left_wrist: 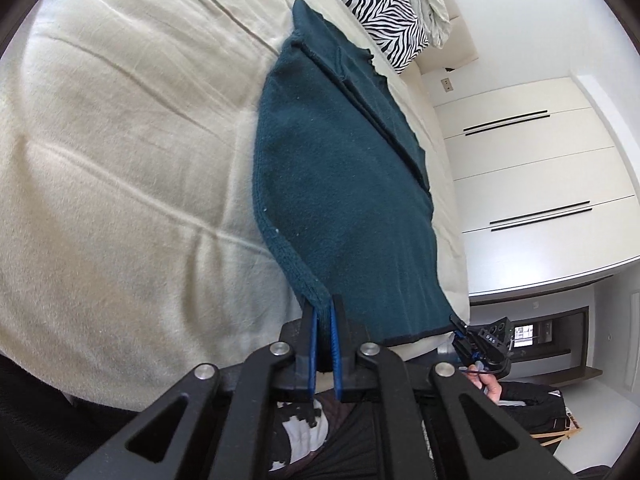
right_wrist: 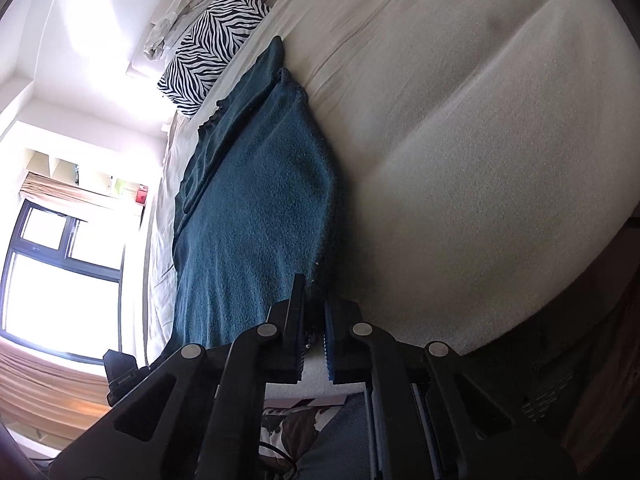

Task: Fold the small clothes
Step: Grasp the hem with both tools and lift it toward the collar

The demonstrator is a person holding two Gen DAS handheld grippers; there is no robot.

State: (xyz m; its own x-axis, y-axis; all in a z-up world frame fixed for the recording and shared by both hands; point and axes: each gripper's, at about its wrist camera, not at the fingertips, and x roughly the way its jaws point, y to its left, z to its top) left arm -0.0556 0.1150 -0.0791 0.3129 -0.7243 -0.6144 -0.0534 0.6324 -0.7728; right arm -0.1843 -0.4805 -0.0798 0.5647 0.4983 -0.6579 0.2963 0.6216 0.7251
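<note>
Wide open stretch of cream bed (left_wrist: 132, 168) on the left of the teal garment (left_wrist: 340, 184) in the left wrist view, bare but for shallow creases. Blocked at the far end by a zebra-print pillow (left_wrist: 380, 4) and crumpled white bedding (right_wrist: 180, 12). Hemmed on the other side by the bed's edge, with wardrobe doors (left_wrist: 532, 168) beyond.

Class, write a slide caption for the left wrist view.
Left gripper shut on the teal garment's near corner, on the bed.

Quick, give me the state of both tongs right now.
Left tongs: closed on the near corner of the dark teal knitted garment.
Right tongs: closed on the same garment's other near corner.
</note>
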